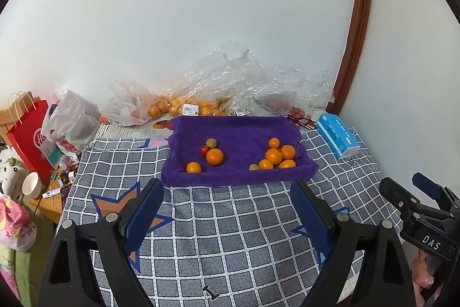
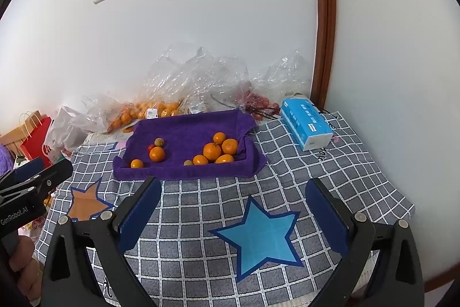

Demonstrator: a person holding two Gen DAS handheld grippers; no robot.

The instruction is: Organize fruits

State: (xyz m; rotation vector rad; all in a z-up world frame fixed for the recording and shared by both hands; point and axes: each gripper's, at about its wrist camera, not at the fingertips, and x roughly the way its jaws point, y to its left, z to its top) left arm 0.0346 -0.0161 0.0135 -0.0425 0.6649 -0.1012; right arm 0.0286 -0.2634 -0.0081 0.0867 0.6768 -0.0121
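A purple towel-lined tray lies on the checked cloth by the wall. On its left side sit a large orange, a smaller orange, a red fruit and a greenish-brown fruit. Its right side holds a cluster of several oranges and a small green fruit. My left gripper hovers in front of the tray, open and empty. To its right, my right gripper is also open and empty, short of the tray.
Clear plastic bags with more oranges and red fruit lie along the wall behind the tray. A blue tissue pack sits at the right. A red paper bag and a white bowl stand off the left edge.
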